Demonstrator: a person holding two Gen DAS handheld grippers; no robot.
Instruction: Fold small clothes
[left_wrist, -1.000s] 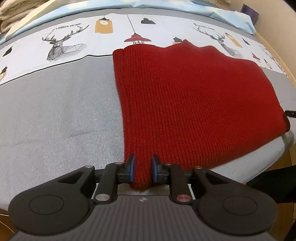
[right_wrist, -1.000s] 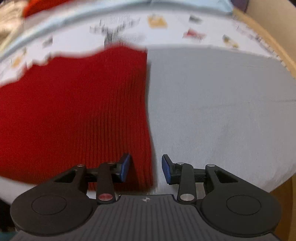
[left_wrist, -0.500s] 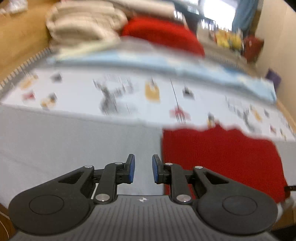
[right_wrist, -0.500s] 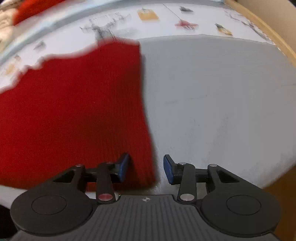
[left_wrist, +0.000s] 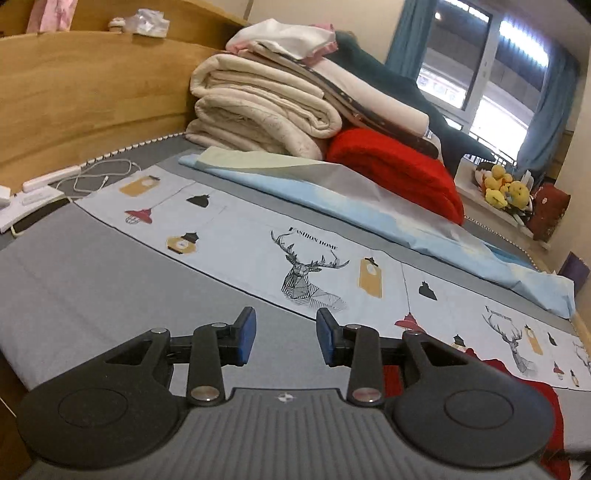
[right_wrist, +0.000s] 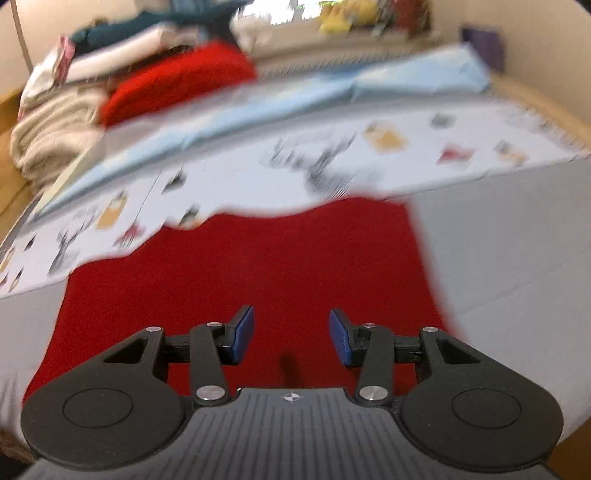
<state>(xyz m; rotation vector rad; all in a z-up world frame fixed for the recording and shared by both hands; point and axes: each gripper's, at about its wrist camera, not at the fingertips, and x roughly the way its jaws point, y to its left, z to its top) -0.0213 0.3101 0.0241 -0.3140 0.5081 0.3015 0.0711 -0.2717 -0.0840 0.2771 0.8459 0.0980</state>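
A red knitted garment (right_wrist: 258, 266) lies folded flat on the grey bed cover (right_wrist: 509, 266). In the right wrist view, which is blurred, my right gripper (right_wrist: 291, 334) hovers over its near part, open, with nothing between the blue pads. In the left wrist view only a corner of the garment (left_wrist: 550, 402) shows at the lower right, behind the gripper body. My left gripper (left_wrist: 284, 336) is raised over bare grey cover to the left of it. Its jaws are opening and nothing is between them.
A printed sheet (left_wrist: 258, 236) with deer and lamps crosses the bed. Behind it lie a light blue folded sheet (left_wrist: 332, 195), a stack of cream blankets (left_wrist: 258, 110) and a red blanket (left_wrist: 399, 173). A wooden headboard (left_wrist: 92, 85) and a cable (left_wrist: 99, 177) are at left.
My left gripper let go of the garment's near edge, rose and swung left, looking up the bed. My right gripper left the garment's right edge and now hovers over its middle.
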